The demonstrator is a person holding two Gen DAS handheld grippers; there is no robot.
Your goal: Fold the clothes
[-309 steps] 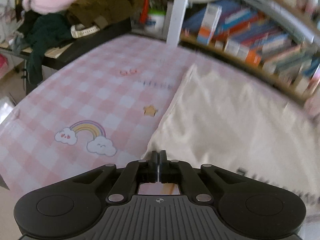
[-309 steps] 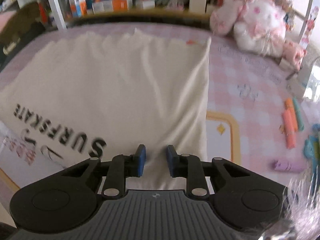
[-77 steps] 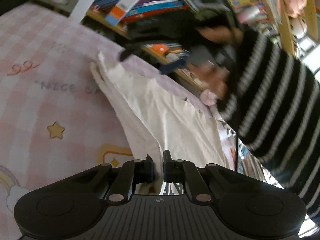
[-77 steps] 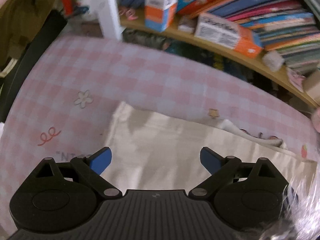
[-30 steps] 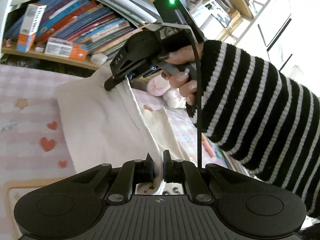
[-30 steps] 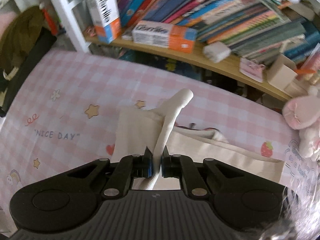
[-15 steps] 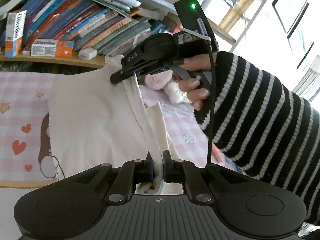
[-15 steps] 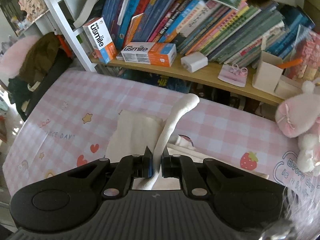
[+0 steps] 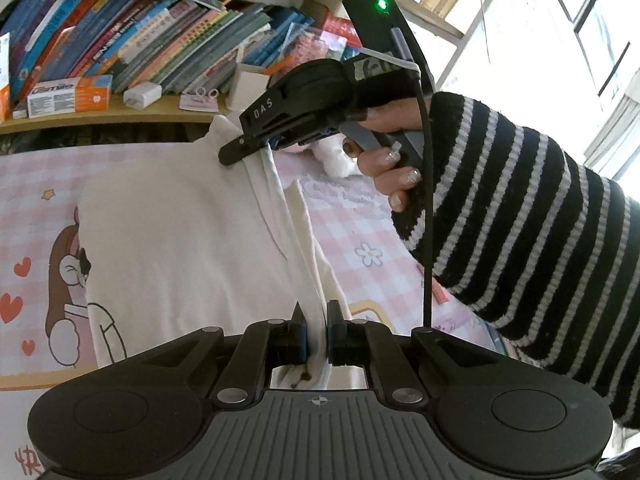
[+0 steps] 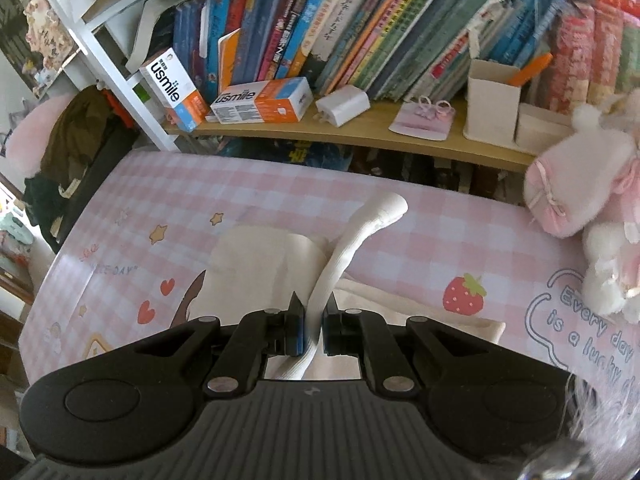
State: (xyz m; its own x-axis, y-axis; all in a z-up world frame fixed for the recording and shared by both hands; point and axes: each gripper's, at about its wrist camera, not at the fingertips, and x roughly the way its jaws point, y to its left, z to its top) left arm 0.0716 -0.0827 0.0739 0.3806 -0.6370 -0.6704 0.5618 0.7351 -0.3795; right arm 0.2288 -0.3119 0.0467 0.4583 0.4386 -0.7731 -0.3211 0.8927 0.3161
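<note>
A cream shirt [image 9: 180,232] hangs lifted above the pink checked mat [image 9: 360,236], its edge stretched taut between both grippers. My left gripper [image 9: 316,322] is shut on the near end of that edge. In the left wrist view the right gripper [image 9: 256,148], held by a hand in a black-and-white striped sleeve [image 9: 520,216], pinches the far end. In the right wrist view my right gripper [image 10: 314,322] is shut on a rolled band of the cream shirt [image 10: 256,276], which curls up past the fingertips while the rest drapes below.
A wooden bookshelf [image 10: 360,136] with books, toothpaste boxes [image 10: 260,102] and small cartons runs along the mat's far edge. Pink plush toys [image 10: 584,184] sit at the right. A chair piled with dark clothes [image 10: 76,140] stands at the left.
Both grippers have carried the pinched shirt edge sideways across the mat toward the plush toys. More of the mat's cartoon print shows beside the shirt at the left. Both grips are unchanged.
</note>
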